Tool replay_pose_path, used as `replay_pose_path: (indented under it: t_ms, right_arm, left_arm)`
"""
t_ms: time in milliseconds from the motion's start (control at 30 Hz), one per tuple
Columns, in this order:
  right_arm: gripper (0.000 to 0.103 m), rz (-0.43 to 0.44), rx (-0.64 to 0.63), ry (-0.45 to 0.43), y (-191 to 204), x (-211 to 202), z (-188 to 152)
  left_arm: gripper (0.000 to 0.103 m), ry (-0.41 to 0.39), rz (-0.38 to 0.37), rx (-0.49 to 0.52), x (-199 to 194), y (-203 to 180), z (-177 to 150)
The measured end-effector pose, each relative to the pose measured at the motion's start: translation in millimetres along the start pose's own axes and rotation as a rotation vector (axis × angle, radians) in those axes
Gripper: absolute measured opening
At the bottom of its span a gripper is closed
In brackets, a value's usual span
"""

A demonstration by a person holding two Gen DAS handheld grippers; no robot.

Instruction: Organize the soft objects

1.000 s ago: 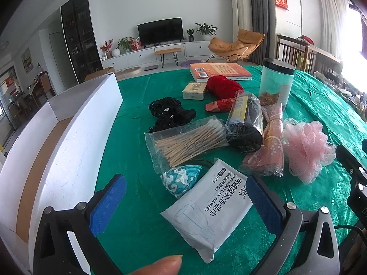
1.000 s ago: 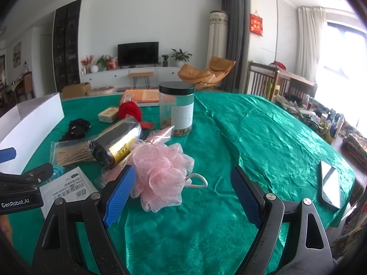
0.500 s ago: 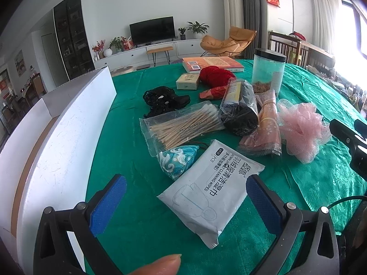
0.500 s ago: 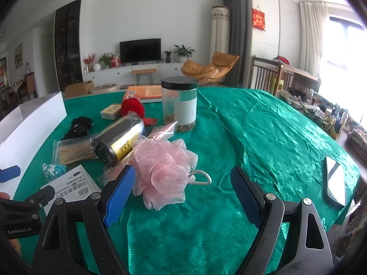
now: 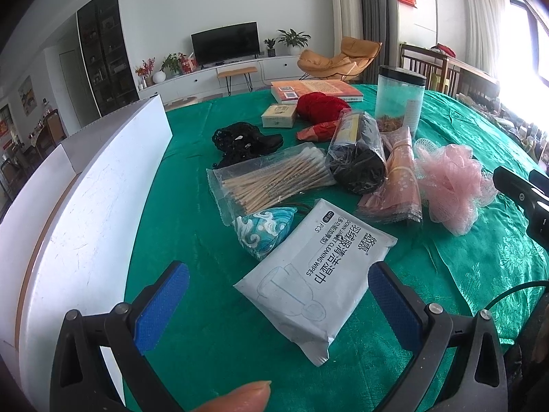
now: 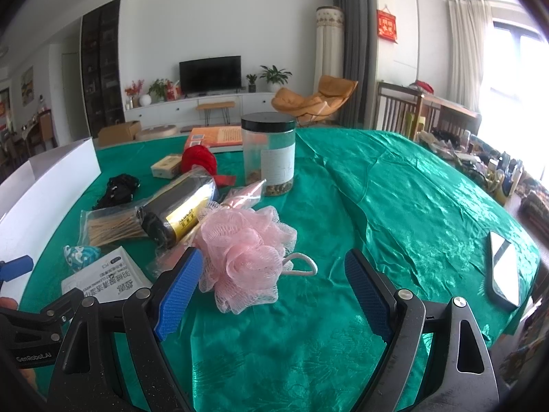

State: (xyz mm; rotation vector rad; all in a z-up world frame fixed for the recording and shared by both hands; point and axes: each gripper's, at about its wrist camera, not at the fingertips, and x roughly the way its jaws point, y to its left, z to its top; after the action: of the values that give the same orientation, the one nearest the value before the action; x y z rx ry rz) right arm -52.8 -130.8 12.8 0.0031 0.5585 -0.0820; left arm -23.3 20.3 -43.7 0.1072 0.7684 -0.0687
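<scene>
Both pairs of blue-padded fingers [image 5: 161, 305] are spread wide and hold nothing. The left gripper [image 5: 278, 304] hovers beside the open white box [image 5: 85, 206], its gap framing the near end of the wipes pack [image 5: 315, 264], likely the first soft item bound for the box. The right gripper [image 6: 271, 288] hangs just short of the pink bath pouf [image 6: 245, 250], which sits beyond its left finger, apparently lined up for a grab.

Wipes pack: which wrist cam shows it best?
Left wrist. The white wipes pack lies whole between the open left gripper fingers, label readable. Right wrist shows only a corner of it, cut off behind the left gripper's body.
</scene>
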Motion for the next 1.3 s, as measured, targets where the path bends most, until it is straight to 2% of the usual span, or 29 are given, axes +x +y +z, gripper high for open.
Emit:
replay_pose_path:
  t_ms: [1300]
  right_arm:
    - [0.087,0.005,0.007,0.013,1.0,2.0,-1.0]
  left_arm:
    - [0.103,0.008,-0.022,0.002,0.4,-0.3,-7.1]
